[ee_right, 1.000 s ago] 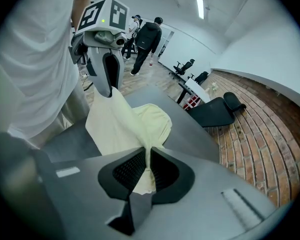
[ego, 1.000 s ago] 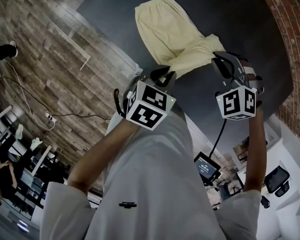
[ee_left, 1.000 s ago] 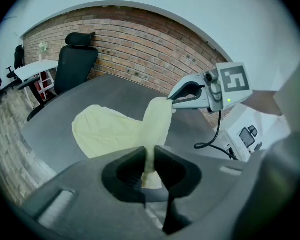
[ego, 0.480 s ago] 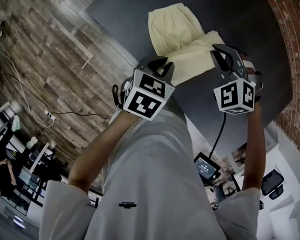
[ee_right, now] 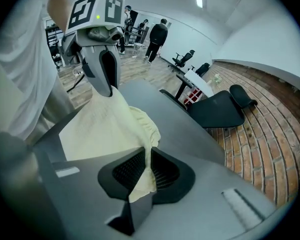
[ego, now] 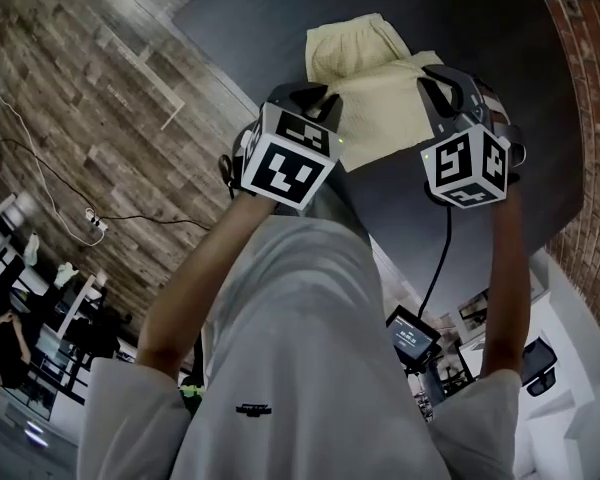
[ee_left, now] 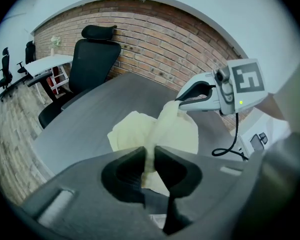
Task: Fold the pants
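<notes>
Pinching pale-yellow pants [ego: 380,118]: left tool [ee_left: 151,156] and right tool [ee_right: 146,164] each clamp an edge. Waistband [ego: 355,38] lies just ahead on desk [ego: 480,28].

1. No word, number or brand name can be read in any view.
2. The cube [ego: 285,160] on the left tongs [ee_left: 150,156] and the cube [ego: 467,166] on the right tongs [ee_right: 146,164] carry black-and-white square marker patterns, which are not lettering.
3. A small dark logo [ego: 253,408] sits low on the person's white shirt [ego: 300,328]; it is too small to read.
4. A small lit screen [ego: 412,334] shows some print, all of it illegible.
</notes>
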Demonstrator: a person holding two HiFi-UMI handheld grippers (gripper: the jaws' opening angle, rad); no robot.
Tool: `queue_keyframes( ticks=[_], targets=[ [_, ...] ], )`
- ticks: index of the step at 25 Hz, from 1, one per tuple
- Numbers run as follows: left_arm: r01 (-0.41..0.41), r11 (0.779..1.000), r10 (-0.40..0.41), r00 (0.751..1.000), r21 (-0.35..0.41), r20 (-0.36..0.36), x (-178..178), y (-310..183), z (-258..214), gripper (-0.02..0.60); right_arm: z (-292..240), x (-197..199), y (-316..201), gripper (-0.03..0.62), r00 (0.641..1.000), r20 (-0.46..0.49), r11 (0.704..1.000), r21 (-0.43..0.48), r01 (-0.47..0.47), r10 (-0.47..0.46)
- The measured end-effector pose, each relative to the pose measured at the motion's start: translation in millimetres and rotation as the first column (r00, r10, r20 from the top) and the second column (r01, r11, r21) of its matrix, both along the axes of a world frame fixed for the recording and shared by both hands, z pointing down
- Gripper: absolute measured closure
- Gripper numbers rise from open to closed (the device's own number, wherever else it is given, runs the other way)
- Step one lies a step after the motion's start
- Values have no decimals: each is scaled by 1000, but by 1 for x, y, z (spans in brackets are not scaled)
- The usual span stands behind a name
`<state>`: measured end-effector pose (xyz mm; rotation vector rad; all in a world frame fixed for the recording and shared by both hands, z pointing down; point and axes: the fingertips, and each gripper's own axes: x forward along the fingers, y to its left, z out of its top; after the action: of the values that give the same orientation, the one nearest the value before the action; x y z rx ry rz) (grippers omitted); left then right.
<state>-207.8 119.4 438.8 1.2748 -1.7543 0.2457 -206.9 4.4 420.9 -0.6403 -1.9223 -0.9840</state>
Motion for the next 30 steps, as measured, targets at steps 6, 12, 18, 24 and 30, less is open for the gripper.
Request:
queue_keyframes(
  ticks=[6, 12, 18, 24, 30],
  targets=[
    [22, 997, -18, 999, -70, 48, -32, 3, 24, 495, 9, -36, -5, 511, 994, 49, 995, -31, -97, 98],
    [90, 990, -78, 990, -105, 114, -63, 10, 35, 485, 1, -48, -14, 511, 981, 88, 985, -44, -168, 172],
    [72, 989, -53, 989, -131, 138, -72, 16, 44, 485, 5, -31, -17, 539, 974, 62, 975, -62, -214, 218],
    [64, 993, -50, 990, -104, 130, -67, 20, 39, 486, -1, -11, -16, 589, 943, 80, 939, -152, -308, 322],
    [58, 995, -45, 987, -78, 155, -57, 19, 21, 499, -18, 5, -18, 589, 882, 95, 859, -293, -419, 462]
  ],
)
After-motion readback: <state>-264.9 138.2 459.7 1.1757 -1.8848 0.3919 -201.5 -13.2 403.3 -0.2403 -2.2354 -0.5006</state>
